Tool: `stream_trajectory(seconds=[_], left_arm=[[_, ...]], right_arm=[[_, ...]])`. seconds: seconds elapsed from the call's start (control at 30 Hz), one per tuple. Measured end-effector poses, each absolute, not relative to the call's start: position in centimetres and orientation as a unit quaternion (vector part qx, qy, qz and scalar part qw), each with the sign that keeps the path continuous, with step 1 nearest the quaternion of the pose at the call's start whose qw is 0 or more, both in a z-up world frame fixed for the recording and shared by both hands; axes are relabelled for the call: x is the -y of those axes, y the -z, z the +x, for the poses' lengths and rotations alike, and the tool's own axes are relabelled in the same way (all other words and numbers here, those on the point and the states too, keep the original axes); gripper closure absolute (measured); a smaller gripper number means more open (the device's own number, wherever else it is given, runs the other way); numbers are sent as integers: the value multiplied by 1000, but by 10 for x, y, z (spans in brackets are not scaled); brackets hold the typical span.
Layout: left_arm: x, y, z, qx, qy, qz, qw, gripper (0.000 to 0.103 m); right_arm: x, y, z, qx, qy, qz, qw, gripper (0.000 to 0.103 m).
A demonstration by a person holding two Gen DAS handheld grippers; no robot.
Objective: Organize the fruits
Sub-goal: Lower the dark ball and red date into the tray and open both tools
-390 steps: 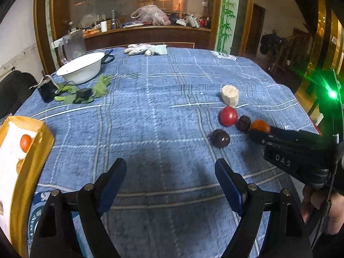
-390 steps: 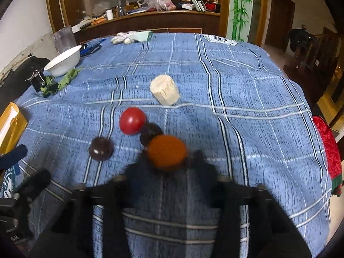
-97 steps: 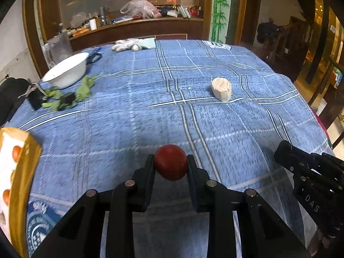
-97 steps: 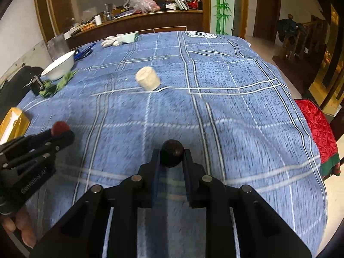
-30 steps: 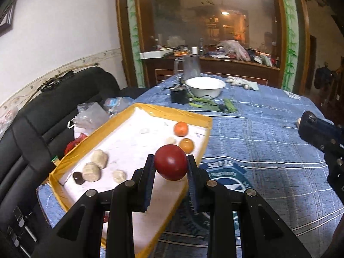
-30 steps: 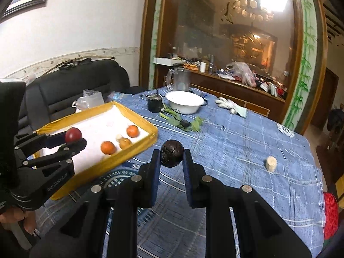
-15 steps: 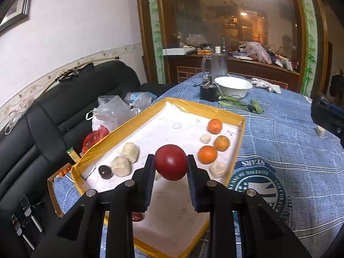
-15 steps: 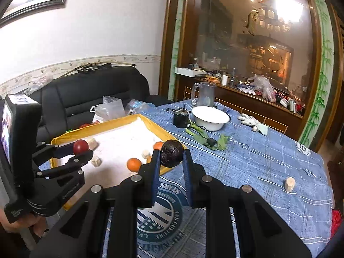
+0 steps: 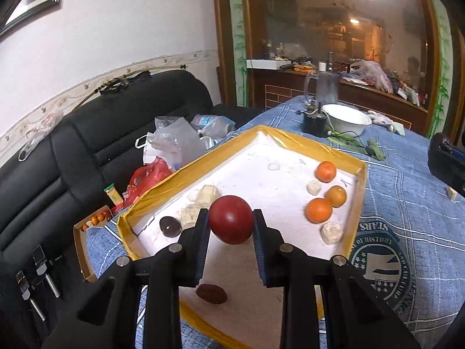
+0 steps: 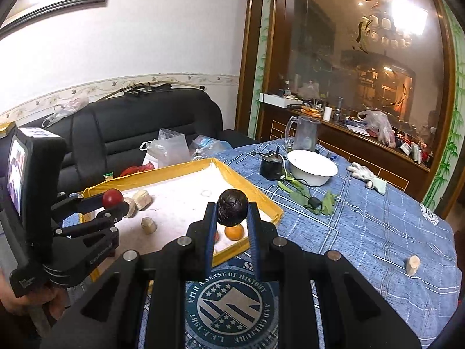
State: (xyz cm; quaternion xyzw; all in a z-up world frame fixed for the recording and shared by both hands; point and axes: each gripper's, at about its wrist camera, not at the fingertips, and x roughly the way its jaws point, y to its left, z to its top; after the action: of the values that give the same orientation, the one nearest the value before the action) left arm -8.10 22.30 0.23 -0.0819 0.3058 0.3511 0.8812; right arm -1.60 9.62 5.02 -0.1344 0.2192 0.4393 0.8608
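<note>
On the blue tablecloth (image 9: 412,192), yellow-rimmed tray (image 9: 296,142) holds oranges (image 9: 318,210).

On the blue tablecloth (image 10: 377,232), a round printed emblem (image 10: 231,305) is read: "WITH A SENSE OF HISTORY AND CULTURE" and "1987". In the left wrist view, "STARS" and "OF HISTORY" are read, inverted, on the same emblem (image 9: 380,258). Lettering on the left tongs (image 10: 112,202) is illegible.
</note>
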Motion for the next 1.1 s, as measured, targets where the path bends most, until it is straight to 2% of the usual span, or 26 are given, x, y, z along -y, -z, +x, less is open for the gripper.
stream_trajectory(seconds=[1.1], left_arm=[[-257, 13, -66, -336, -379, -122, 853, 75]], right_arm=[[-156, -27, 20, -259, -470, -146, 831, 80]])
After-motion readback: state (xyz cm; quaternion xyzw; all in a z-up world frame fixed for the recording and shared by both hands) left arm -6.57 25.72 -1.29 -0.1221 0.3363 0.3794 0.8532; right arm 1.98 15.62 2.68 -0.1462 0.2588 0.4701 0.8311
